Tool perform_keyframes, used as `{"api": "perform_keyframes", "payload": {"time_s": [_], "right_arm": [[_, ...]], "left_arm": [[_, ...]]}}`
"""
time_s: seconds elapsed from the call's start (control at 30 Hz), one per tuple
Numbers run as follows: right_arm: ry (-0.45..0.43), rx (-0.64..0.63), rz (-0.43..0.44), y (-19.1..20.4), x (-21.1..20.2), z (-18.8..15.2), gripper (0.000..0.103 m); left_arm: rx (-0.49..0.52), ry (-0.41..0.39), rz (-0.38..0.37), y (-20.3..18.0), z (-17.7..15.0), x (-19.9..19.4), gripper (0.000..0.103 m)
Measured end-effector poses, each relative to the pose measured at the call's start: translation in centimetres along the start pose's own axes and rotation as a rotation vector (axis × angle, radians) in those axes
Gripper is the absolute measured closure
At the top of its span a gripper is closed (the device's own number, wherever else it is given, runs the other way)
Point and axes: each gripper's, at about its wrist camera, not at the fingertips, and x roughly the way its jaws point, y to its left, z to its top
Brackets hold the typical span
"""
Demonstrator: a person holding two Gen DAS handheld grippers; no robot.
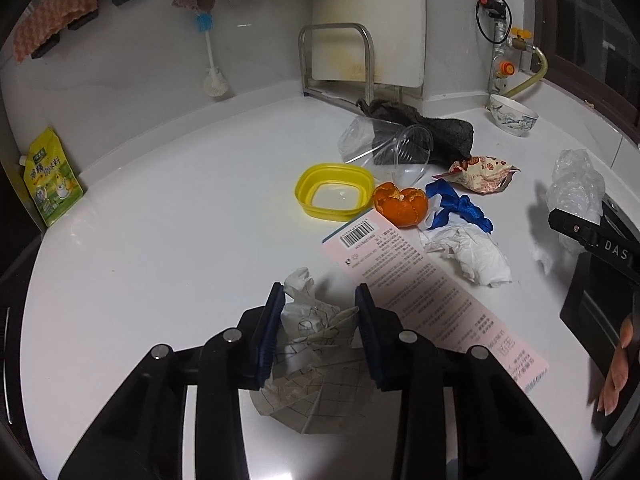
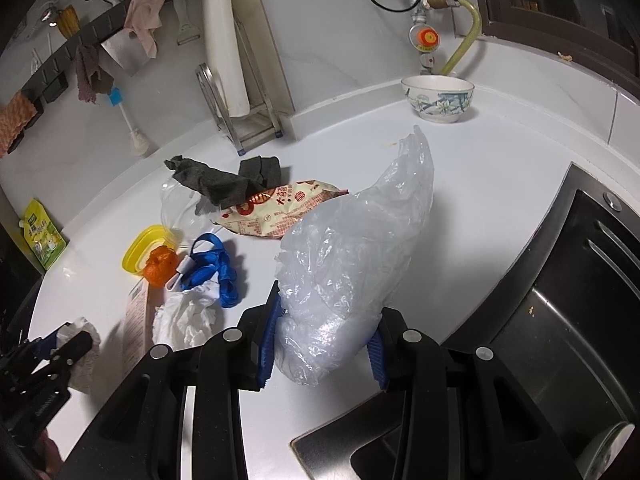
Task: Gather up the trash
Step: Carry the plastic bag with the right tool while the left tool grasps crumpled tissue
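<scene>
trash pickup, early on
left gripper (image 1: 318, 328) clamped a wrapper (image 1: 312, 344), right gripper (image 2: 322, 344) clamped the bag (image 2: 352, 256); peel (image 1: 400, 204), tissue (image 1: 472, 256), ribbon (image 1: 460, 206) remained mid-frame.

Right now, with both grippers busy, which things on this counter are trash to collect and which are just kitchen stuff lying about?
Trash to collect:
- grid-printed paper wad in the left gripper
- clear plastic bag in the right gripper
- crumpled tissue
- orange peel
- snack wrapper
- pink label card

Probably just lying about:
- patterned bowl
- grey cloth
- yellow lid
</scene>
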Motion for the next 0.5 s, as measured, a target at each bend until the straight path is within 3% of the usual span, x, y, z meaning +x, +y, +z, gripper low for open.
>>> {"api": "perform_keyframes", "payload": {"time_s": [0.27,0.5], "right_arm": [[-0.038,-0.002,-0.024,0.4,-3.2,-1.8,0.067],[-0.049,-0.007,-0.043,1.8,-8.4,-6.2,0.067]], "left_arm": [[0.028,-0.026,-0.033,1.3,-1.6,-3.9,0.067],[0.059,-0.048,-0.095,0.7,-4.6,-7.8,0.067]]}}
